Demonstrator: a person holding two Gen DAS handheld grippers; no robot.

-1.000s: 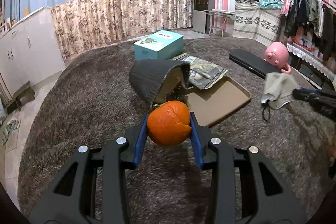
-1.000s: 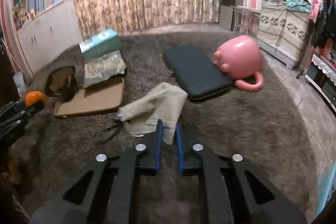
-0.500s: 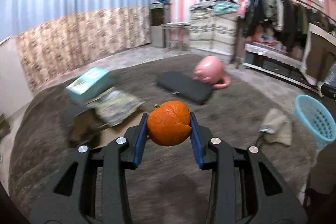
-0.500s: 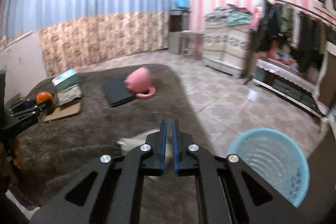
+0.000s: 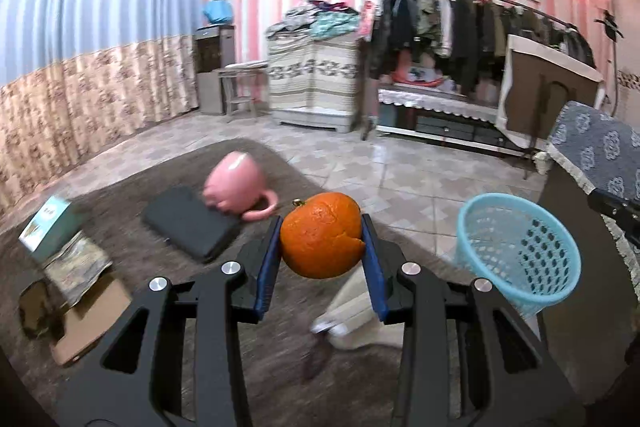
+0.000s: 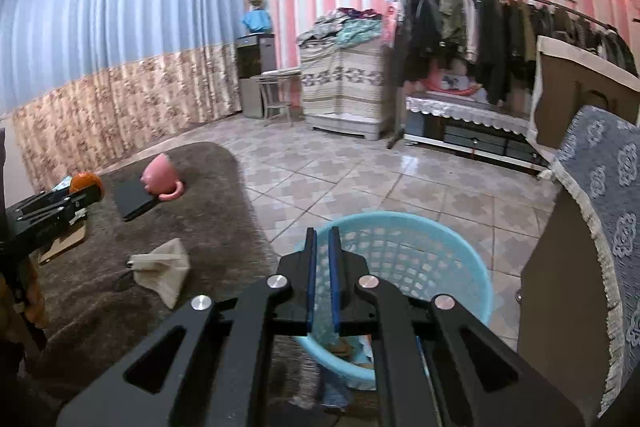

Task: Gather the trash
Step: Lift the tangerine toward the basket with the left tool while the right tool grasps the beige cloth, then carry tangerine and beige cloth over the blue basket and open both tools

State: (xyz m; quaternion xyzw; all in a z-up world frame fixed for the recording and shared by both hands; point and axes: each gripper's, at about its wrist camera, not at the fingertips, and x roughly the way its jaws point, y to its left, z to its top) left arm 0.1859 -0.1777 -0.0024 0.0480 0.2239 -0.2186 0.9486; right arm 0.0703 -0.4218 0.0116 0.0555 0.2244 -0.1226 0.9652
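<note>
While one orange (image 5: 322, 241) sits pinched between the blue pads of the left gripper (image 5: 322, 251), the right gripper (image 6: 322, 269) has its jaws drawn nearly together with nothing between them. One light-blue basket (image 5: 532, 259) stands on the tiled floor; taking it as the landmark, the orange hangs in the air to its left, while the right gripper hovers just above its near rim, some scraps showing at its bottom. Left of the basket on the brown rug (image 5: 132, 203) lie one beige cloth (image 6: 162, 267), one pink mug (image 5: 238, 185) tipped on its side, one dark flat case (image 5: 192, 223) and one teal box (image 5: 50, 227). The orange is round, bright, dimpled, with a split in its peel and a small stem nub. Half a second ago the basket lay at the far right edge of the left view; now it is much nearer the orange.
</note>
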